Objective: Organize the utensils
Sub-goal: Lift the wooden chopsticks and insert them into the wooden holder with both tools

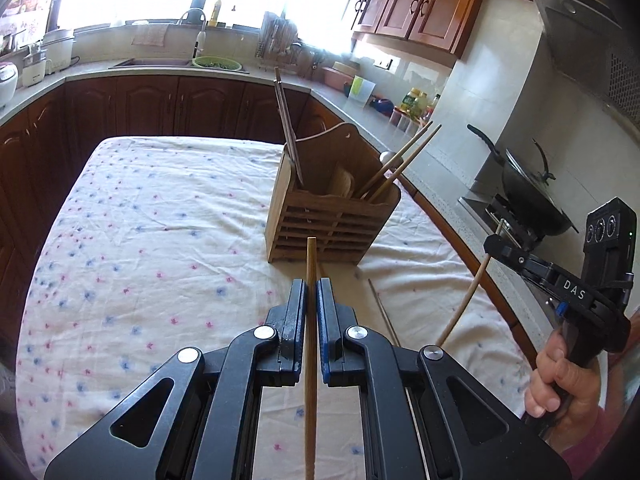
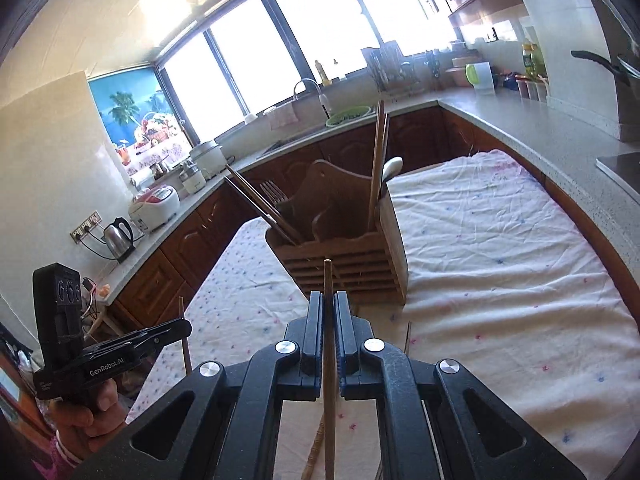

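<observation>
Wooden holder (image 1: 332,204) stands at frame centre on the cloth-covered desk (image 1: 160,220), dead ahead of both tools. Left tool (image 1: 311,292) and right tool (image 2: 328,304) are each clamped on a chopstick (image 1: 310,344) pointing lengthwise toward it.

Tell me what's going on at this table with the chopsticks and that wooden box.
A person is sorting utensils with a handheld tool in each hand. The left tool is shut on one wooden chopstick, and the right tool is shut on another chopstick. Both are held above the flowered tablecloth, pointing toward the wooden utensil holder, which already has chopsticks, a fork and a white spoon standing in it. Neither held chopstick is in the holder yet.
</observation>
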The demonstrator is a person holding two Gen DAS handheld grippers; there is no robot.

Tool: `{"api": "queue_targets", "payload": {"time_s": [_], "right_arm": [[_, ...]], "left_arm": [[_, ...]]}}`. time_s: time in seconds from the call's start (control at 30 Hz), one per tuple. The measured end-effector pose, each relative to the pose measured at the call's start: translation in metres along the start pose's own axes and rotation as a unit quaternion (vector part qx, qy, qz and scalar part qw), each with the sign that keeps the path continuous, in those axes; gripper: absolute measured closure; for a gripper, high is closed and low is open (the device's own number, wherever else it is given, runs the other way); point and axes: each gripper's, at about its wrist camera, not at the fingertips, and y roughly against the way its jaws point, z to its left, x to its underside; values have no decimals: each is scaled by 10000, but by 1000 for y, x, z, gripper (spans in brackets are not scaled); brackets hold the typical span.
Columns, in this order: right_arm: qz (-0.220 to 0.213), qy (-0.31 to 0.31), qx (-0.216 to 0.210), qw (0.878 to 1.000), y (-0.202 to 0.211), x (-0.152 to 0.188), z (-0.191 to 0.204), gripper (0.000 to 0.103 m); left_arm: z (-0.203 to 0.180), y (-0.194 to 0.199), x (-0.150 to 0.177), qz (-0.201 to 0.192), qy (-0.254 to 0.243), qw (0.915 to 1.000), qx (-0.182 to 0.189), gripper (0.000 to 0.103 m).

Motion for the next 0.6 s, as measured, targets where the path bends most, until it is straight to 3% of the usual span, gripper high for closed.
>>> {"api": "queue_targets", "payload": {"time_s": [0.6], "right_arm": [[-464, 7, -2, 9989, 20, -21, -5, 98]], "left_arm": [[-15, 24, -26, -547, -135, 9984, -77, 98]]}}
